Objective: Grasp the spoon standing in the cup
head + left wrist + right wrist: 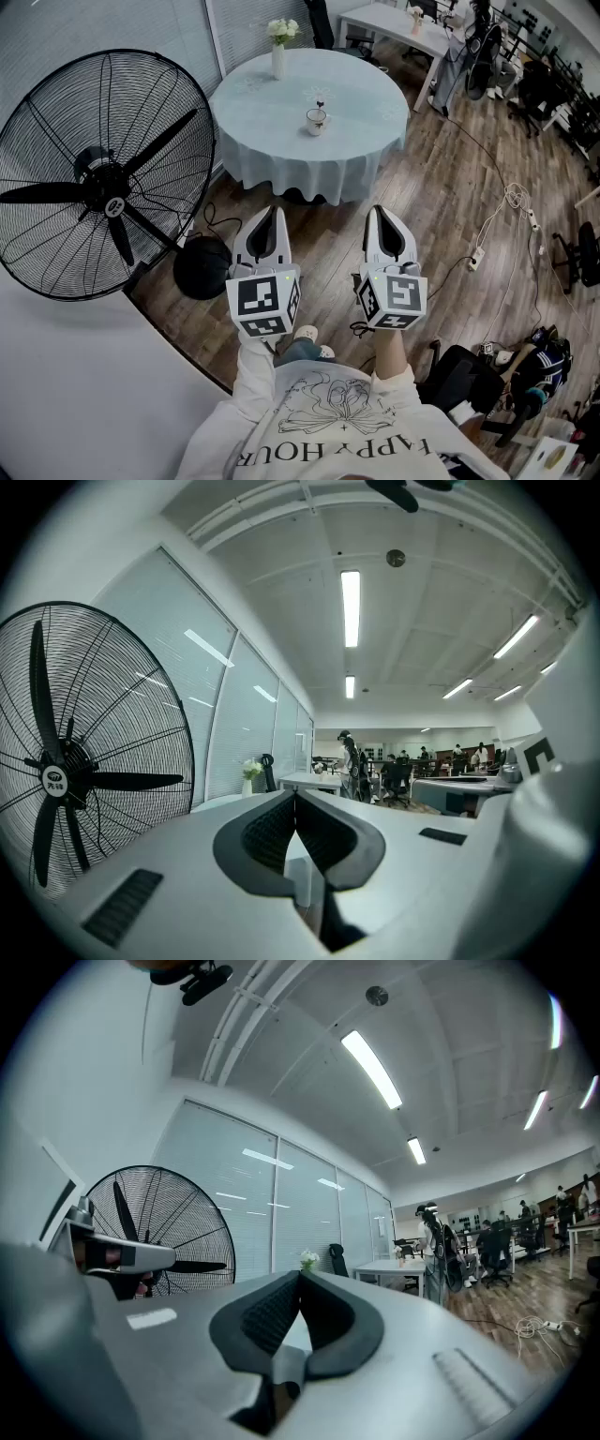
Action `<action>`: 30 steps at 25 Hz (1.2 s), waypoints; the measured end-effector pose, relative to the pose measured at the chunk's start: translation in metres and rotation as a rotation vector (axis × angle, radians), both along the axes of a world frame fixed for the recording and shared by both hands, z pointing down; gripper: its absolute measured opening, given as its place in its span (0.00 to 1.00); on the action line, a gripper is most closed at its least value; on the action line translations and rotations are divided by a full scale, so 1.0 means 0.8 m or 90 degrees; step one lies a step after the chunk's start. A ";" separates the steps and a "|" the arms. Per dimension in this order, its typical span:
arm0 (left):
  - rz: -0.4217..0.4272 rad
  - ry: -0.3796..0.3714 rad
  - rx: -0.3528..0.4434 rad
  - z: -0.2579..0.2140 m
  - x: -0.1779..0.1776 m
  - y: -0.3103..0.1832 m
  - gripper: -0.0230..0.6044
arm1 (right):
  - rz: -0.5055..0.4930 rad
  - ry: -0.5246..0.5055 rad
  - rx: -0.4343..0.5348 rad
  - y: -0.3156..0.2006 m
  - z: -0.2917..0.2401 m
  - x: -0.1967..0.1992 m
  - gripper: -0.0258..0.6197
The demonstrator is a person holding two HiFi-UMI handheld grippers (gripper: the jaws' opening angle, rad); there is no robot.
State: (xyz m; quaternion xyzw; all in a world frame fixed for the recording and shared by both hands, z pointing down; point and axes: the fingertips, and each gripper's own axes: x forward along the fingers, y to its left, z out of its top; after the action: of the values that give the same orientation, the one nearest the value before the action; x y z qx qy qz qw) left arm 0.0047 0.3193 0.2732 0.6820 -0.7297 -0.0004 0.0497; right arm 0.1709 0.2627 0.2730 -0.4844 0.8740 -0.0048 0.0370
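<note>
Closed on nothing, held level side by side: left gripper [273,211], right gripper [380,212]. Well ahead, upright in a white ceramic cup [316,121] on the round blue-clothed table [272,117]: thin dark spoon [321,101], roughly between both, seemingly slightly nearer the left.

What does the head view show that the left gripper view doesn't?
Only the head view shows the cup with the spoon standing in it, and the person's white shirt. Only the left gripper view shows the ceiling with its long lights. Both show the big black fan, the vase of white flowers and the left gripper, whose jaws are shut with nothing between them.
</note>
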 end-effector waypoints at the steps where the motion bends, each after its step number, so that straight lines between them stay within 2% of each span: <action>1: 0.000 0.000 -0.001 0.001 -0.001 -0.001 0.05 | 0.000 0.000 0.000 0.000 0.001 -0.001 0.06; 15: 0.015 0.006 -0.002 0.007 -0.011 -0.018 0.05 | 0.006 -0.009 -0.005 -0.014 0.007 -0.013 0.06; 30: 0.049 0.012 -0.008 0.014 -0.045 -0.080 0.05 | 0.021 -0.028 -0.019 -0.069 0.015 -0.044 0.06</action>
State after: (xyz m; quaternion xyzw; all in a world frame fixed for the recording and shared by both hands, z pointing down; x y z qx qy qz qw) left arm -0.0315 0.2554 0.2843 0.7091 -0.7025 -0.0006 0.0611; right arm 0.1360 0.2076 0.2852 -0.4989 0.8648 -0.0282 0.0490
